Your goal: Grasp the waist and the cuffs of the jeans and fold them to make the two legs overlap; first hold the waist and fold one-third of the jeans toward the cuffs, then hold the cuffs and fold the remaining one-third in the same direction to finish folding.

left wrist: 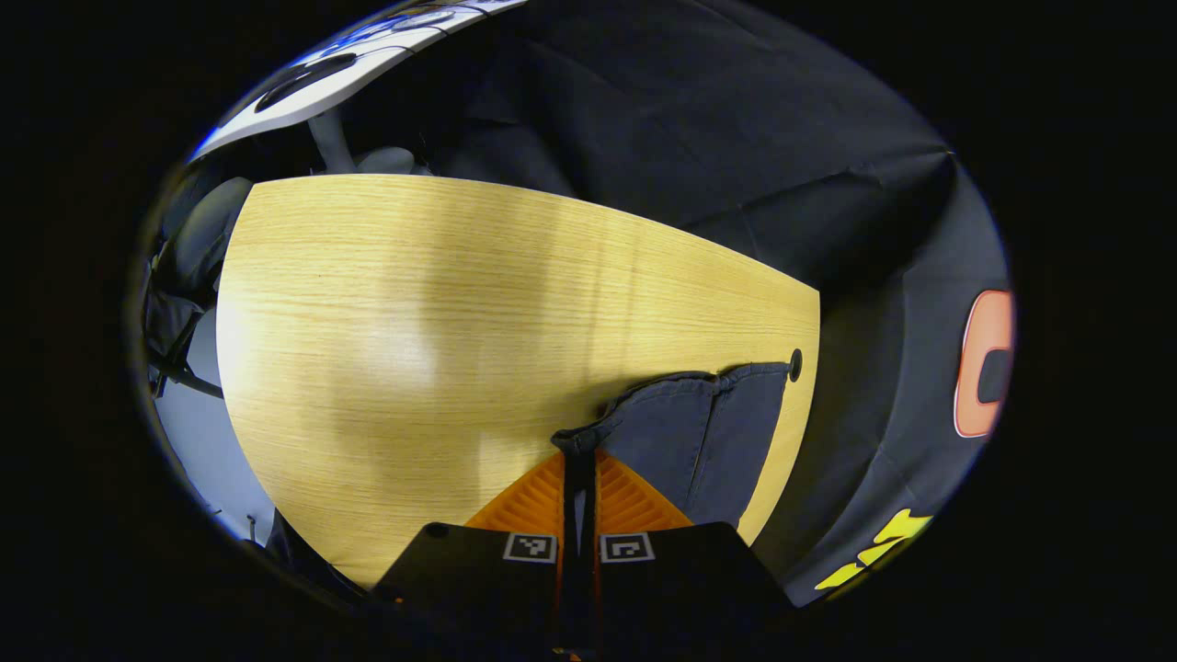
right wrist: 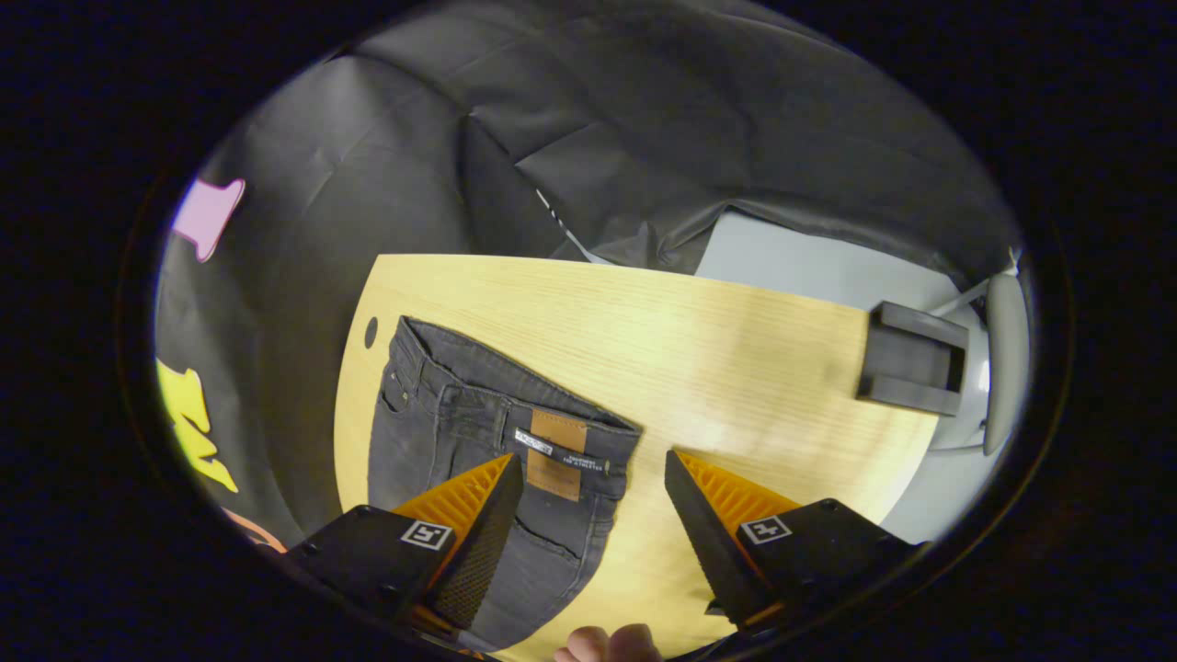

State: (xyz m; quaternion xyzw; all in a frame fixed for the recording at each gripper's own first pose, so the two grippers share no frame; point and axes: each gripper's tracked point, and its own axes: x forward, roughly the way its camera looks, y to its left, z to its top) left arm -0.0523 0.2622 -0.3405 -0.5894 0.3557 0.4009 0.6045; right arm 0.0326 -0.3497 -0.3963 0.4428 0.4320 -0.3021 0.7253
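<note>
Dark grey jeans [left wrist: 699, 432] lie on the wooden table [left wrist: 414, 322] near its right edge, cuff ends towards me in the left gripper view. My left gripper [left wrist: 579, 457] is shut on a corner of the cuff, with cloth pinched between its fingers. In the right gripper view the jeans [right wrist: 460, 414] lie with the waist up, and a brown patch [right wrist: 558, 430] shows on the waistband. My right gripper [right wrist: 593, 471] hangs open over the waist's right corner, its left finger [right wrist: 478, 506] above the cloth and its right finger above bare table [right wrist: 736, 349].
A black block [right wrist: 910, 360] stands at the table's far right edge in the right gripper view. A person's fingertips [right wrist: 607, 644] show at the bottom. A round hole [left wrist: 795, 364] sits in the tabletop beside the cuffs. Black cloth walls surround the table.
</note>
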